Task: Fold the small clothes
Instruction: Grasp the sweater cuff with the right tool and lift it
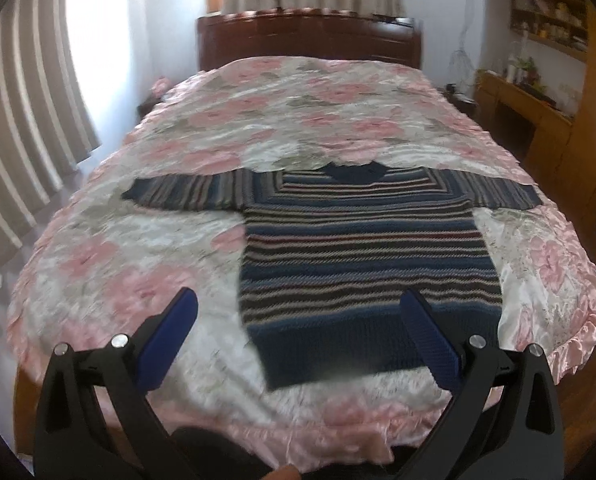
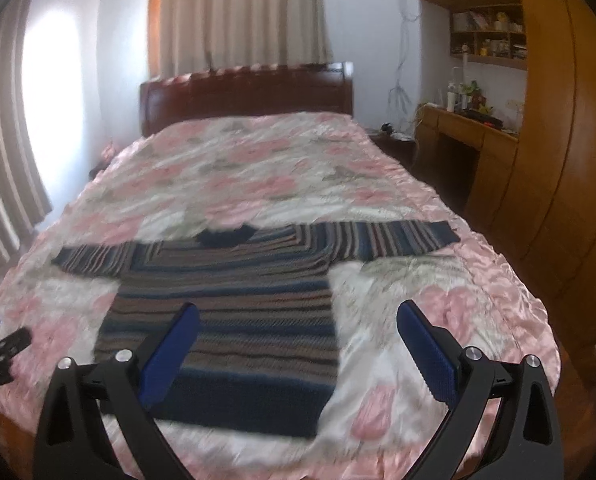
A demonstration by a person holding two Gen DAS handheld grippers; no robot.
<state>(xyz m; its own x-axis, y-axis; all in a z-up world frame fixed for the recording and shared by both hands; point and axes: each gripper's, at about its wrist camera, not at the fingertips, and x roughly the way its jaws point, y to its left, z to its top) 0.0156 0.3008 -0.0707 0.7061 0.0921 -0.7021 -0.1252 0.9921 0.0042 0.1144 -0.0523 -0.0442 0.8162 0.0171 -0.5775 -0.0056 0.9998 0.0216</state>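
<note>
On the floral bedspread (image 1: 170,240) a striped sweater (image 1: 362,248) lies flat; both tongs (image 1: 298,304) (image 2: 298,316) spread, left tongs visible only in right view.

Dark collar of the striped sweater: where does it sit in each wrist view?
Left wrist view: the dark navy knitted collar of the blue striped knitted sweater sits right of centre, at mid-height.
Right wrist view: the collar sits left of centre, just past mid-height.
Shared landmark: the dark red wooden headboard, beyond the collar in both views.

Daylight glare from the left window (image 1: 94,40) — blurred, fisheye-bent edges.
</note>
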